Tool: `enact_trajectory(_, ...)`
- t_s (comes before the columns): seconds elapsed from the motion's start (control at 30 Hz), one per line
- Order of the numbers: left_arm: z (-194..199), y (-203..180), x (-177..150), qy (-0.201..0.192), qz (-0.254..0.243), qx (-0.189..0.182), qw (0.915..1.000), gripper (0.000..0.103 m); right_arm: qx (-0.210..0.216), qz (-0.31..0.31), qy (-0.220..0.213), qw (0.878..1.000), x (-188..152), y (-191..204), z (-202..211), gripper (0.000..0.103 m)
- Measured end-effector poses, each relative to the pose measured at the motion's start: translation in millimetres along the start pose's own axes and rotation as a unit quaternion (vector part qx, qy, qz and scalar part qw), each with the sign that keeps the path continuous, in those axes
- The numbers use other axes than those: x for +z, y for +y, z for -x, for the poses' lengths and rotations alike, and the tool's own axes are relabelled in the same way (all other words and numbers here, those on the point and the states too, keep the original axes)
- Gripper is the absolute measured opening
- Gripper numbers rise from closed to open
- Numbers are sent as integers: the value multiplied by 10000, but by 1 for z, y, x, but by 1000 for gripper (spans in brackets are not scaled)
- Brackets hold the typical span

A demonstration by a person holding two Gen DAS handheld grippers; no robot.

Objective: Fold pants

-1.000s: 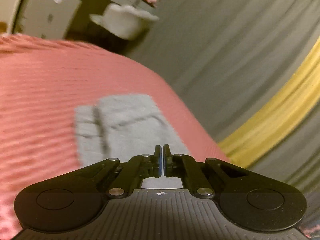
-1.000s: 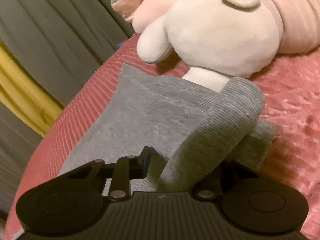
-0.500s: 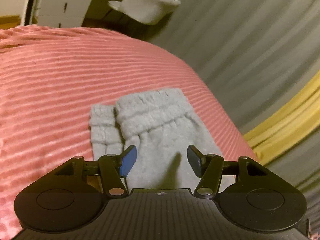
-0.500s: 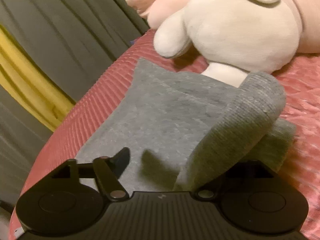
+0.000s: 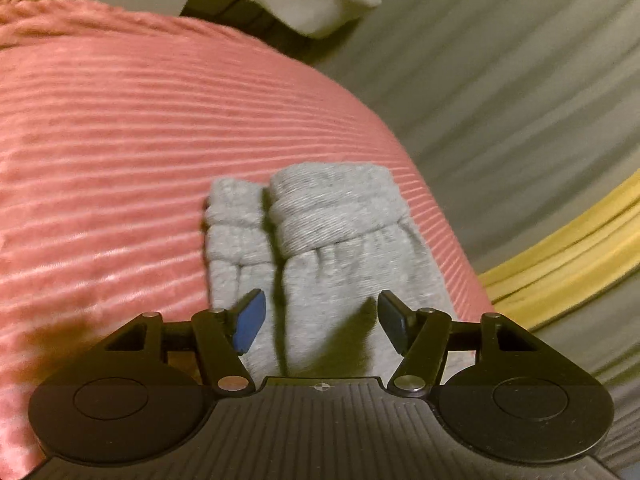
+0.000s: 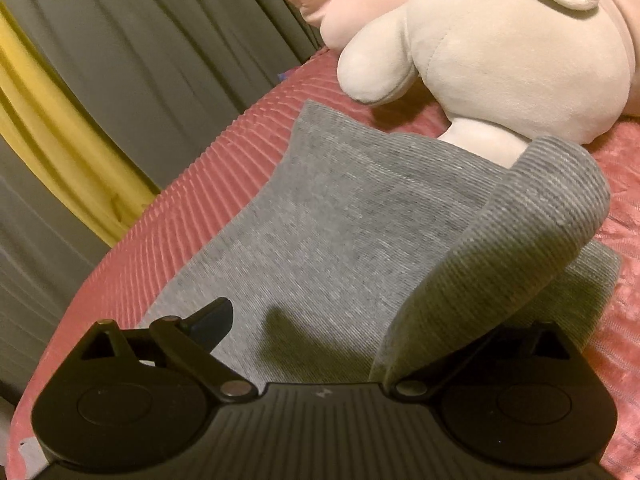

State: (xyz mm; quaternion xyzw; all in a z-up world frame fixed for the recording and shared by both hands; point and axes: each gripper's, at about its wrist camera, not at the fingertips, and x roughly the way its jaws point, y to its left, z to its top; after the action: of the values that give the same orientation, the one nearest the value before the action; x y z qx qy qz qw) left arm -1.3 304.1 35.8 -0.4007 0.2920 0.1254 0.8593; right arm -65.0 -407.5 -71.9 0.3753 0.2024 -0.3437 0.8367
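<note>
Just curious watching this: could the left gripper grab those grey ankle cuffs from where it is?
Probably yes. The left gripper is open above the pants, and nothing lies between it and the cuffs straight ahead on the pink bedspread.

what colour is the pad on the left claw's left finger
Blue pad; it shows best in the left wrist view.

No readable text, label, brand, number or sign in either view. Only small moulded marks on black ribbed tool housings: a crosshair circle (image 5: pixel 319 386) in the left wrist view, a faint pale emblem (image 6: pixel 321 393) in the right wrist view, too small to read.
</note>
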Motion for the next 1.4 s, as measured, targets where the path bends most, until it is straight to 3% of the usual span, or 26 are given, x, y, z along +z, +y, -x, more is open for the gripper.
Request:
enact_trajectory(0.13,-11,-6,5,22,-129,-60,9999,67,53,-90,-30,9999,-1,-2,-1,99)
enact_trajectory(0.27,-30,-6,10,303,-52,-214,9993,67,51,-97,-40,9999,-1,-3,0,99)
enact_trajectory(0.33,-39,-3,11,530,164,-264,9981,54,18,-56,-37,10000,-2,-2,-1,99)
enact_trajectory(0.4,-40,3,11,584,429,-223,9971,18,-32,4,-34,10000,-2,1,-1,99)
enact_trajectory(0.5,-31,6,13,471,551,-441,9964,13,-110,122,-17,9999,-2,4,-1,99)
enact_trajectory(0.63,3,-6,15,50,181,-536,9984,13,-161,199,-2,9997,-3,6,-1,99)
enact_trajectory(0.77,18,0,10,-117,-236,-156,9995,18,-130,146,-14,9998,-2,4,-1,99)
enact_trajectory(0.87,13,9,5,-59,-387,850,9956,50,-117,130,-24,9998,-3,4,0,99)
enact_trajectory(1.0,39,-1,2,-686,-399,938,9924,57,-107,115,-22,9999,-2,4,0,99)
enact_trajectory(1.1,47,-36,-9,-625,-1029,515,9914,67,-124,102,-45,9999,-3,4,-1,99)
enact_trajectory(1.2,34,-84,-34,-6,-2023,-128,9792,74,-192,176,-59,9996,-3,7,-3,99)
enact_trajectory(1.27,18,-116,-63,473,-2702,-487,9604,78,-257,262,-40,9993,-3,10,-4,99)
enact_trajectory(1.4,-18,-169,-121,796,-3856,-463,9181,78,-302,350,-39,9989,-4,12,-5,99)
